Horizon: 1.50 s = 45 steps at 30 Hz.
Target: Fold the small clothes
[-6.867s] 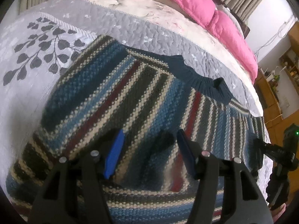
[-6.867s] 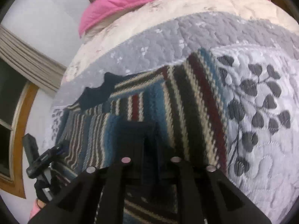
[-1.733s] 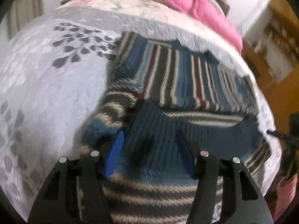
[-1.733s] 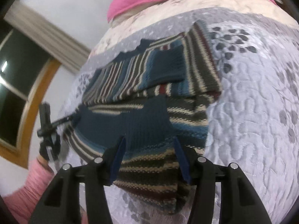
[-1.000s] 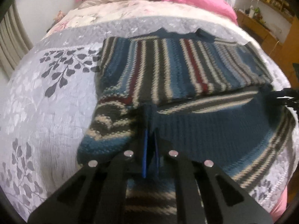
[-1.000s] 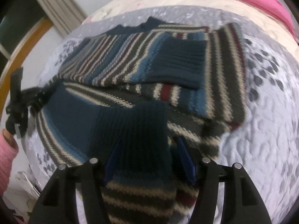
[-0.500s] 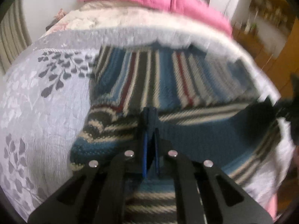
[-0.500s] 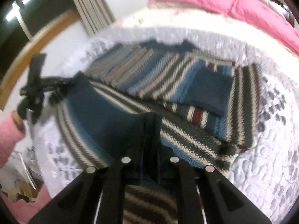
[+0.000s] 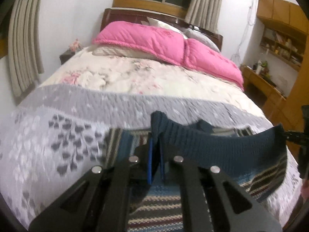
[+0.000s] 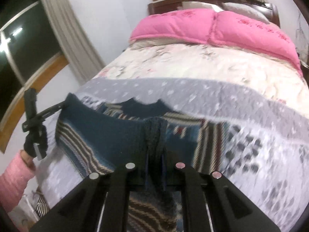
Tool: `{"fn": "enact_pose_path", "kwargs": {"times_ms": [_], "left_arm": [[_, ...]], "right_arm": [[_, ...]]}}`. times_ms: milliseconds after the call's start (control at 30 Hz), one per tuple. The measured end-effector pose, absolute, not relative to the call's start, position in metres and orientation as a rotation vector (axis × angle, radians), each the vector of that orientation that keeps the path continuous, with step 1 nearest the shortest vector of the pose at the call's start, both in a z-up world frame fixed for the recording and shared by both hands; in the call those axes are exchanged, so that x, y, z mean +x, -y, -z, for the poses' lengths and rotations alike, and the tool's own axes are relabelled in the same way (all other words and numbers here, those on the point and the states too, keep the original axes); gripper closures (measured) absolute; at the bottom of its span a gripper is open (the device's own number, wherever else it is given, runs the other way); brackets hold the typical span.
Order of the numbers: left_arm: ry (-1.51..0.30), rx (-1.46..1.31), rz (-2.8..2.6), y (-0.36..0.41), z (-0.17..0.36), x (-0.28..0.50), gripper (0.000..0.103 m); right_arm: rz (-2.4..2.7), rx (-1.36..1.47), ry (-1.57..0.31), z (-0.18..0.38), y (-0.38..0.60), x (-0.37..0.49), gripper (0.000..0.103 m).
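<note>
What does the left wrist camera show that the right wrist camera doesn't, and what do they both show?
Only the left wrist view shows the wooden shelves against the wall. Only the right wrist view shows the dark side window and a pink sleeve. Both show the pink quilt at the head of the bed, the grey bedspread, and each camera's own tongs, left tongs and right tongs, shut on the striped sweater with its hem lifted.

We hold both grippers raised and level: left gripper (image 9: 155, 150) and right gripper (image 10: 154, 154) each pinched tight on cloth.
</note>
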<state>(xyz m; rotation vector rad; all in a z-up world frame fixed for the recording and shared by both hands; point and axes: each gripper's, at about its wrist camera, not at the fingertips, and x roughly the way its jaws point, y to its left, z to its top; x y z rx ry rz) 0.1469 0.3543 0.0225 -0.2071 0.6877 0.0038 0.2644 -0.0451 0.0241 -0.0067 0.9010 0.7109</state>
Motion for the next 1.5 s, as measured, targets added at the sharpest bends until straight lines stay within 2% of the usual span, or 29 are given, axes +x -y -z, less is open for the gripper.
{"fn": "enact_pose_path", "kwargs": {"times_ms": [200, 433, 533, 700, 733, 767, 833, 900, 967, 1200, 1433, 1500], "left_arm": [[-0.714, -0.205, -0.065, -0.365, -0.008, 0.212, 0.098], [-0.869, -0.212, -0.101, -0.372, 0.057, 0.268, 0.098], [-0.924, -0.235, -0.117, -0.377, 0.085, 0.278, 0.097], [-0.956, -0.259, -0.132, -0.379, 0.11, 0.283, 0.096], [-0.958, -0.264, -0.132, -0.379, 0.11, 0.283, 0.095], [-0.96, -0.275, -0.127, -0.38, 0.108, 0.282, 0.094], [-0.959, -0.313, -0.116, -0.384, 0.1, 0.277, 0.09], [-0.94, -0.342, -0.122, -0.389, 0.089, 0.269, 0.076], [-0.907, -0.361, -0.132, -0.394, 0.073, 0.252, 0.07], [-0.889, -0.305, -0.034, -0.368, 0.042, 0.182, 0.062], [-0.931, -0.259, 0.074, -0.317, 0.049, 0.124, 0.056], [-0.949, -0.253, 0.086, -0.31, 0.057, 0.121, 0.056]], "right_arm": [[-0.628, 0.013, -0.933, -0.01, 0.032, 0.332, 0.093], [-0.527, 0.002, -1.068, 0.061, 0.017, 0.392, 0.093], [-0.5, 0.022, -1.131, 0.096, 0.018, 0.405, 0.093], [-0.504, 0.078, -1.145, 0.115, 0.026, 0.409, 0.09], [-0.506, 0.079, -1.149, 0.114, 0.028, 0.41, 0.087], [-0.506, 0.077, -1.151, 0.111, 0.028, 0.409, 0.08], [-0.504, 0.061, -1.139, 0.101, 0.035, 0.401, 0.075], [-0.512, 0.059, -1.109, 0.085, 0.046, 0.388, 0.064], [-0.525, 0.079, -1.089, 0.07, 0.061, 0.37, 0.057], [-0.594, 0.065, -1.149, 0.057, 0.092, 0.28, 0.056], [-0.645, 0.076, -1.227, 0.079, 0.098, 0.216, 0.056], [-0.643, 0.048, -1.231, 0.086, 0.093, 0.21, 0.067]]}}
